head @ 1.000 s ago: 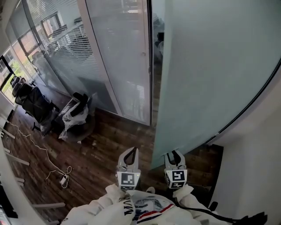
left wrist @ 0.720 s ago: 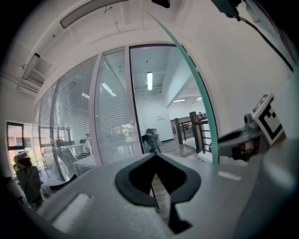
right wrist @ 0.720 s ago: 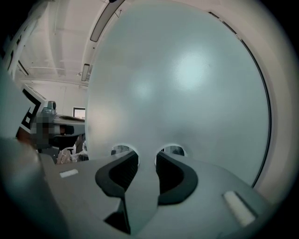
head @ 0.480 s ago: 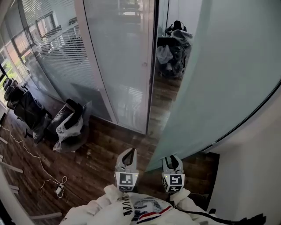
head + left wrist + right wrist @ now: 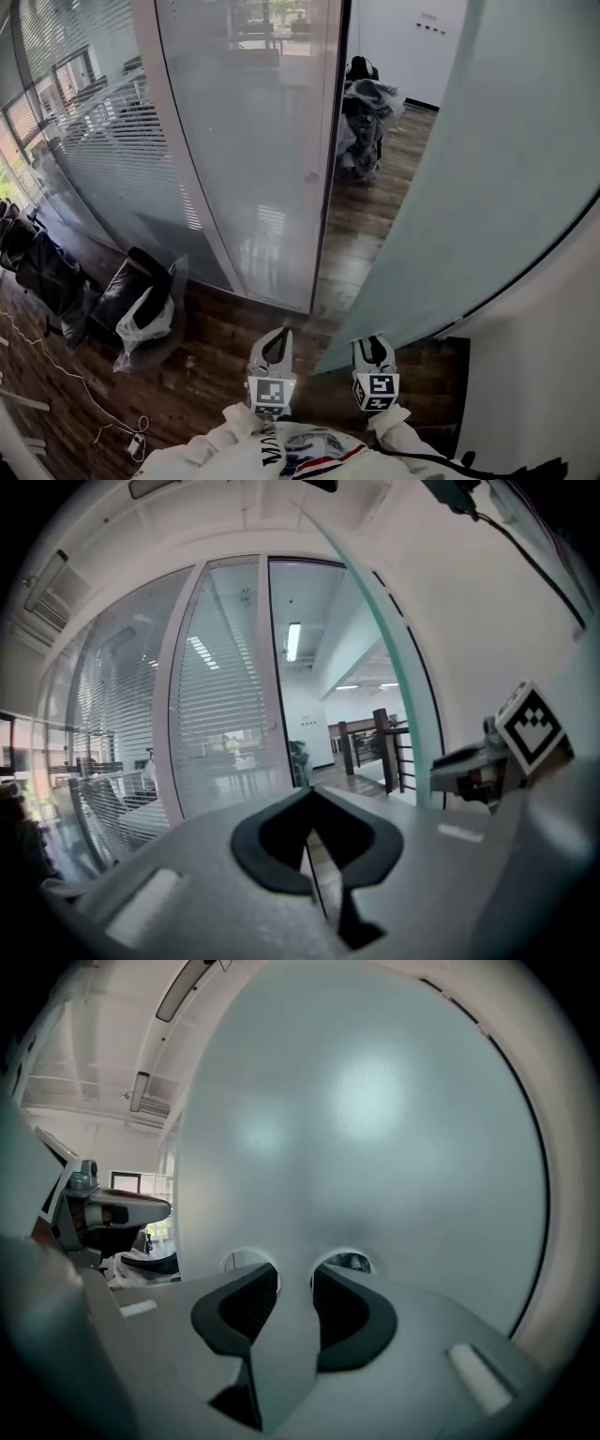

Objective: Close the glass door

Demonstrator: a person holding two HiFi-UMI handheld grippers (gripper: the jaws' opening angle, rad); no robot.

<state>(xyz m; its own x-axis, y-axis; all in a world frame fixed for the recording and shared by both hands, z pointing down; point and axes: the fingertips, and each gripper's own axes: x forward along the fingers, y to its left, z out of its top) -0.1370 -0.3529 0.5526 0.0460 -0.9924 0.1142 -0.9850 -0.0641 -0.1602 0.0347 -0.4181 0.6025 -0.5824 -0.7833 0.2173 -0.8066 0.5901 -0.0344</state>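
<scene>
Your right gripper (image 5: 374,343) released, jaws apart with nothing grasped, the tall frosted pale-green glass door (image 5: 487,159) standing open straight ahead of it, your left gripper (image 5: 276,337) clenched empty, the door's free edge just to its right.

- Gap btw. fixed glass panel (image 5: 253,141) & glass door (image 5: 487,169): bare wood floor (image 5: 352,253), free passage straight ahead.
- Glass door fills the right side, close in front of right gripper (image 5: 375,349).
- Wrapped chairs (image 5: 361,112) stand beyond the gap.
- Left: bagged chairs (image 5: 141,300) by glass wall, cable (image 5: 122,424) on floor.
</scene>
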